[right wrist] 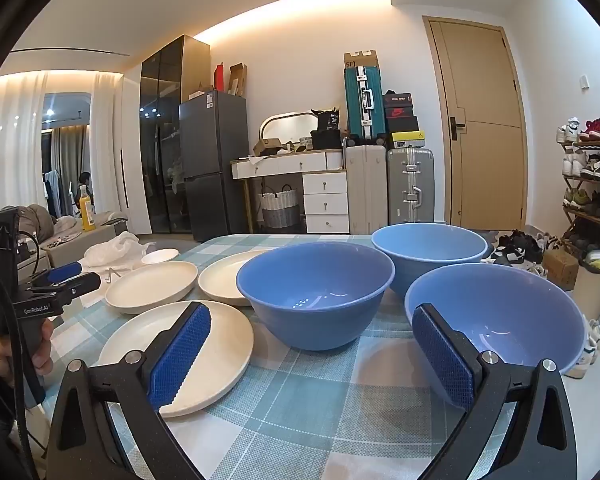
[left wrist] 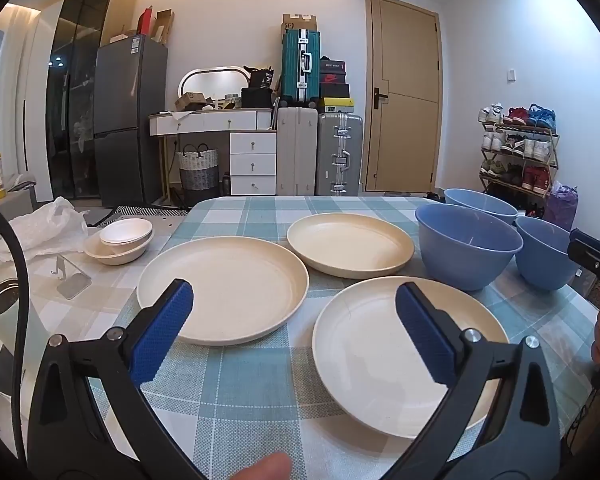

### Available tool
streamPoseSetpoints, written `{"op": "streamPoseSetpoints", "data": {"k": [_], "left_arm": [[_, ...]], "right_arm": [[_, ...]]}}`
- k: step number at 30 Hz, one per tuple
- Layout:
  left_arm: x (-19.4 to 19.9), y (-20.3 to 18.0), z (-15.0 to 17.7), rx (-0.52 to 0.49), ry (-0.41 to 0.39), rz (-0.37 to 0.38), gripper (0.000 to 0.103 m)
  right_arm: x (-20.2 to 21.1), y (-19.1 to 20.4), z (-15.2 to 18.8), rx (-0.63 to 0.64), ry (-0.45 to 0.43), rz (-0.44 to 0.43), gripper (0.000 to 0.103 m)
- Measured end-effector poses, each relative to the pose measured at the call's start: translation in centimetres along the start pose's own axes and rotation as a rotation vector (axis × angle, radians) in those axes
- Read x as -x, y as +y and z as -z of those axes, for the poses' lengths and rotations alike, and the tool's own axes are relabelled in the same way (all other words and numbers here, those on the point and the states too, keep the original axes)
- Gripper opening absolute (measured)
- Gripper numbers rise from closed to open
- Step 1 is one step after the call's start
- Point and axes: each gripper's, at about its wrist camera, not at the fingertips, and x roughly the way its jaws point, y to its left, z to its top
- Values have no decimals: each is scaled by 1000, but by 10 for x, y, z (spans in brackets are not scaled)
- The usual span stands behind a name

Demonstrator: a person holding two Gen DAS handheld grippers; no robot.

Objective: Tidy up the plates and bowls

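The bench (left wrist: 260,392) wears a blue-and-white checked cloth and carries everything; on it lie three cream plates, all flat and apart from one another: the left plate (left wrist: 223,289), the far plate (left wrist: 350,245) and the near plate (left wrist: 380,356); to their right stand three blue bowls, upright and empty, the nearest-left bowl (right wrist: 315,292) just beside the near plate, the far bowl (right wrist: 430,250) behind it, and the right bowl (right wrist: 500,316) at the bench's right edge. The left gripper (left wrist: 294,332) hangs above the gap between the left plate and the near plate, its blue-padded jaws spread wide with nothing between them; the right gripper (right wrist: 310,356) hovers low before the bowls, jaws likewise wide apart and empty, one pad over the near plate, the other in front of the right bowl. At the bench's far left sit two small stacked white bowls (left wrist: 120,240), beside a crumpled plastic bag (left wrist: 44,224); nearer, a metal phone stand (left wrist: 70,280).
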Motion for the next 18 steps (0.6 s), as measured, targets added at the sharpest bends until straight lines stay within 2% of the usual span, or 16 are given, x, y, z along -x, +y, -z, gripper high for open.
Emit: {"op": "streamPoseSetpoints", "data": {"k": [1, 12, 18], "left_arm": [[1, 1, 0, 8, -22, 8, 101], [-3, 11, -1, 7, -26, 7, 101], [3, 1, 0, -9, -34, 6, 101]], "right_arm": [[0, 0, 0, 1, -4, 0, 103], [-3, 0, -1, 5, -3, -2, 103], [0, 1, 0, 9, -8, 0, 103]]}}
